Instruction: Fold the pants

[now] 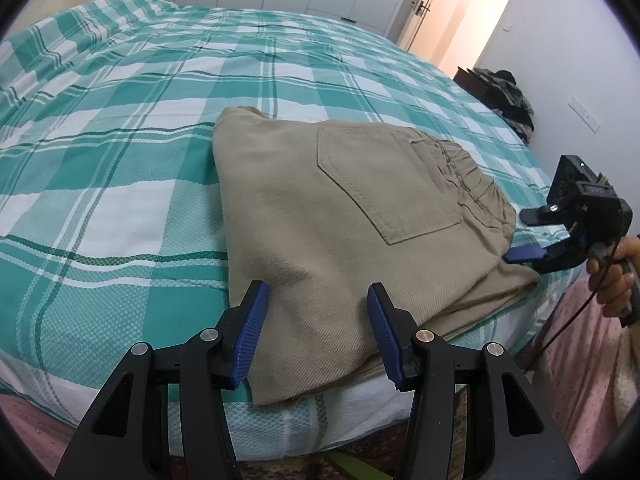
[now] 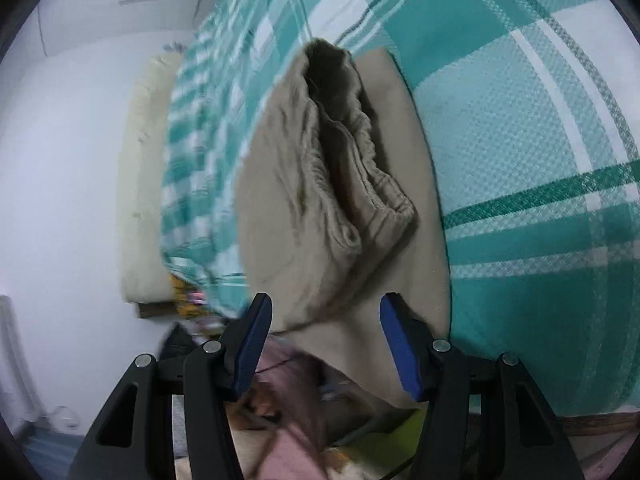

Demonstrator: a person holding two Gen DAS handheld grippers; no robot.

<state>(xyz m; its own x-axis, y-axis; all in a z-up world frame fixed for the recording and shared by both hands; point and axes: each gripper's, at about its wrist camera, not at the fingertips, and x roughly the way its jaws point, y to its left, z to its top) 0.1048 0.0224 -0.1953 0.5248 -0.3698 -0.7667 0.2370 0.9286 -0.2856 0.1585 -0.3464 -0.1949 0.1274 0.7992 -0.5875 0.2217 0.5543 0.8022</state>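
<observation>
Folded beige pants (image 1: 340,216) lie on the bed near its front edge, back pocket up, the elastic waistband at the right. My left gripper (image 1: 316,332) is open and empty, its blue pads just above the near edge of the pants. My right gripper (image 1: 524,236) is seen at the right by the waistband corner, open and holding nothing. In the right wrist view the right gripper (image 2: 326,344) is open, looking into the open waistband of the pants (image 2: 344,184).
The bed (image 1: 140,128) has a teal and white checked cover. A dark pile of clothes (image 1: 504,96) sits on a stand at the far right by the wall. An open door (image 1: 460,12) is behind. Pink clothing (image 1: 580,360) shows at the bed's edge.
</observation>
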